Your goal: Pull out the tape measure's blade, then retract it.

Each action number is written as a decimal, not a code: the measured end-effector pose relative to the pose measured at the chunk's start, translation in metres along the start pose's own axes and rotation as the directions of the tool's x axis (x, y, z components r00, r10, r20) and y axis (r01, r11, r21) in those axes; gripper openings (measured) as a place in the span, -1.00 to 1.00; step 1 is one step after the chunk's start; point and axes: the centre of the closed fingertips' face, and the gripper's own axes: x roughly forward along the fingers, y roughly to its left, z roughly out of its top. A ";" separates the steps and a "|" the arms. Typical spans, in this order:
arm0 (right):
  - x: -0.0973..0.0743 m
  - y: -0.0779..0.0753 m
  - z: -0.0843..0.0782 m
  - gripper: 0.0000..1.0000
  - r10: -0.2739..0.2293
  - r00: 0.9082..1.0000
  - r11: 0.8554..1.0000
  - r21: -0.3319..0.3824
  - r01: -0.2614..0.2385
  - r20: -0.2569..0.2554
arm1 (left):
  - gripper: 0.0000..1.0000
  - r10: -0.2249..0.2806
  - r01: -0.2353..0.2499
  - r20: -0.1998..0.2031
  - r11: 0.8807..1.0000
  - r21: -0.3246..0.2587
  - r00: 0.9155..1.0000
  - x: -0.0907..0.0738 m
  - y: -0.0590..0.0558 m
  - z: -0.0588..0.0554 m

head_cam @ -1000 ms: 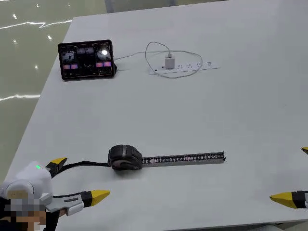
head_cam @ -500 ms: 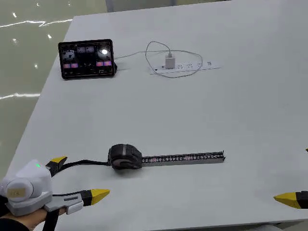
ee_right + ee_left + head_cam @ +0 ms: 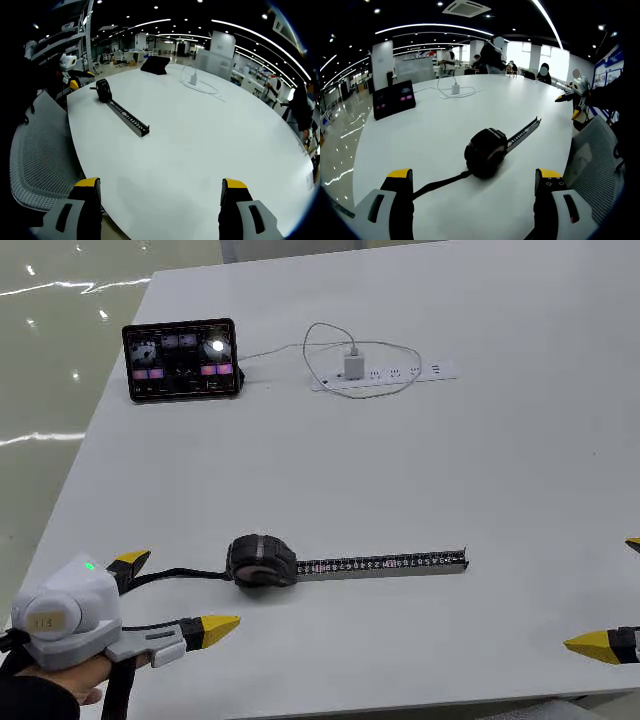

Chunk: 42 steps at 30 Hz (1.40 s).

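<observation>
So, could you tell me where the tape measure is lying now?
Head view: the tape measure lies on the white table, front left, just ahead of the left tool, blade extended rightward.

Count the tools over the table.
2. Left tool at the near left, beside the tape measure; right tool at the near-right edge, partly cut off.

No writing could be read with certainty. The blade of the tape measure carried a row of fine scale marks and numbers, but they were too small to read. The screen of the tablet showed only bright panels, and the small label on the left tongs was blurred.
</observation>
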 end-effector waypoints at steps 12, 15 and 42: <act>0.013 0.003 0.006 0.98 0.050 0.998 0.996 -0.066 -0.052 -0.034 | 0.98 -0.019 0.019 -0.029 1.000 -0.008 0.999 0.021 -0.018 -0.001; 0.015 0.003 0.008 0.98 0.059 0.997 0.995 -0.075 -0.062 -0.046 | 0.98 -0.025 0.024 -0.020 0.999 -0.036 0.999 0.025 -0.025 0.003; 0.037 0.004 0.040 0.98 0.166 0.976 0.949 -0.246 -0.197 -0.142 | 0.98 0.081 -0.084 -0.043 0.994 -0.069 0.996 0.049 -0.037 0.015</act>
